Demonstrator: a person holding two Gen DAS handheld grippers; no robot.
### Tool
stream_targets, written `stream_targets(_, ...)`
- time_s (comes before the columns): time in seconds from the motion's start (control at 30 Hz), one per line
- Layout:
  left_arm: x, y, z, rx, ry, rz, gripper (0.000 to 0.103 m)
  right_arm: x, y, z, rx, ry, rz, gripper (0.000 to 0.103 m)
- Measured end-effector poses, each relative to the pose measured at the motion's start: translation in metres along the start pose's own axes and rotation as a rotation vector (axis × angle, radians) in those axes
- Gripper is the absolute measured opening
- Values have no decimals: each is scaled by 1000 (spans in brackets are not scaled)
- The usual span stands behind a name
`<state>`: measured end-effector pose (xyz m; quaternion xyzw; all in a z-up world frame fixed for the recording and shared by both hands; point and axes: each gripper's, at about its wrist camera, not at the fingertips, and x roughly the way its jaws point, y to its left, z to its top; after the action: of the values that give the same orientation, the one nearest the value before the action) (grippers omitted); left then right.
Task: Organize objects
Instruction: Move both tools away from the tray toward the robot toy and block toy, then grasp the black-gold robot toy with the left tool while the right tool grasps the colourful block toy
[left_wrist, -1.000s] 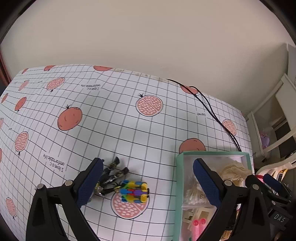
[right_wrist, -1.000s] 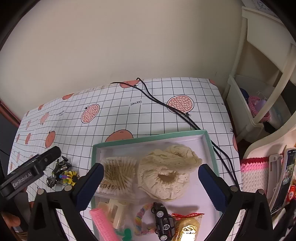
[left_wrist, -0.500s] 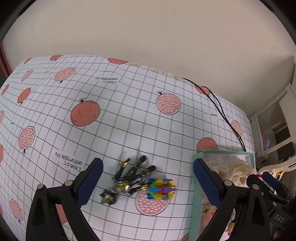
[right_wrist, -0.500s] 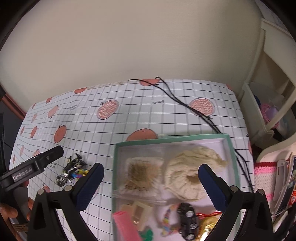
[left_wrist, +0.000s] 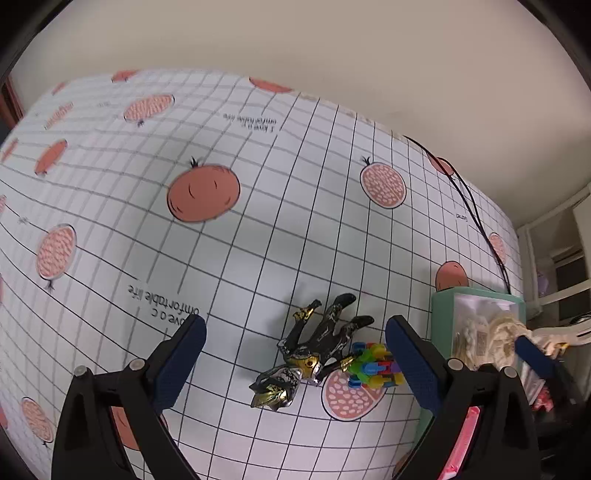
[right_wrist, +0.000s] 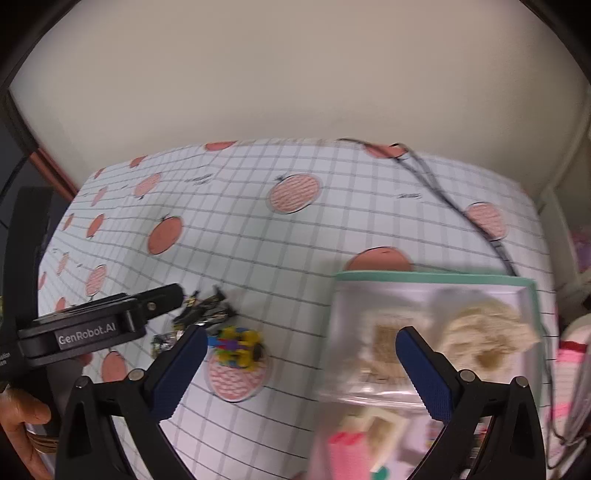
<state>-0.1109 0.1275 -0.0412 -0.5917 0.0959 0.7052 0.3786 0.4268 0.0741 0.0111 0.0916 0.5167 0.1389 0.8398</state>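
A black, silver and gold toy figure (left_wrist: 314, 350) lies on the tablecloth, touching a multicoloured block toy (left_wrist: 373, 365) on its right. My left gripper (left_wrist: 295, 354) is open and empty, its jaws on either side of both toys, above them. In the right wrist view the figure (right_wrist: 203, 314) and block toy (right_wrist: 236, 343) lie left of a green tray (right_wrist: 424, 275) holding a cotton swab pack (right_wrist: 384, 343) and a cream scrunchie (right_wrist: 487, 332). My right gripper (right_wrist: 301, 373) is open and empty over the tray's left edge. The left gripper's body (right_wrist: 99, 325) shows beside the figure.
The tablecloth (left_wrist: 258, 240) has a grid and pomegranate print. A black cable (left_wrist: 476, 218) runs along the far right of the table. The tray (left_wrist: 443, 306) stands at the right edge in the left wrist view. White shelving (left_wrist: 557, 251) stands past the table's right end.
My left gripper has moved left and closer, bringing both toys between its jaws. My right gripper has swung left, so the tray has shifted right in its view.
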Motion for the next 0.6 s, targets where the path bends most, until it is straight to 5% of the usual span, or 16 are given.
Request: stream_targets(0.6,20,20,-9,-35,58,-1,98,40,40,-14,-75,45,13,99)
